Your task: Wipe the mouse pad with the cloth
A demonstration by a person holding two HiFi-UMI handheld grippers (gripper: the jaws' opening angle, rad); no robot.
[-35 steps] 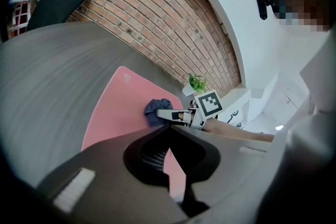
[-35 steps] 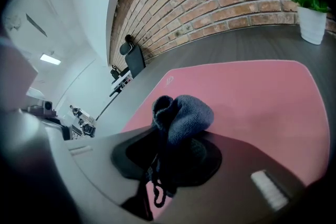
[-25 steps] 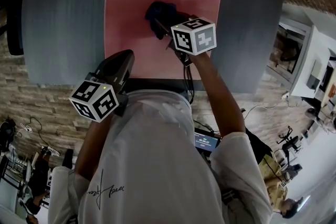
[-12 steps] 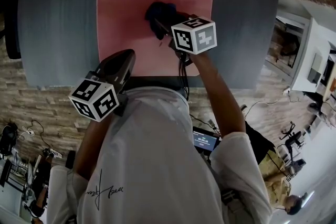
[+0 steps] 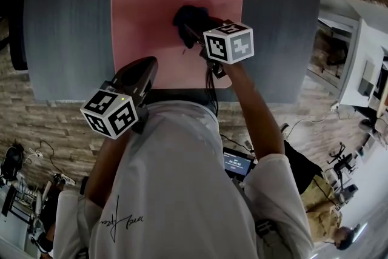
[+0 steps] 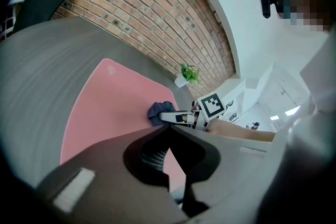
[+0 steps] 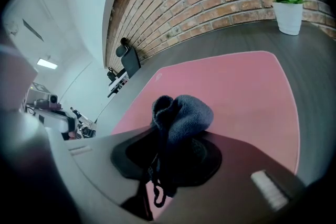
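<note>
Desk (image 5: 66, 21) is dark grey, with the pink mouse pad (image 5: 145, 15) lying flat on it. Left gripper (image 6: 167, 126) hangs over the pad's near edge, jaws pressed together on nothing. Right gripper (image 7: 167, 138) is out over the pad's middle, pinching the bunched dark blue cloth (image 7: 182, 114), which looks to be touching the pad. Little potted plant (image 7: 287, 12) sits on the desk beyond the pad.

i see a dark grey table (image 5: 66, 27); a pink mouse pad (image 5: 148, 15) lies on it, a potted plant (image 7: 287, 2) past the pad's far right corner.
</note>
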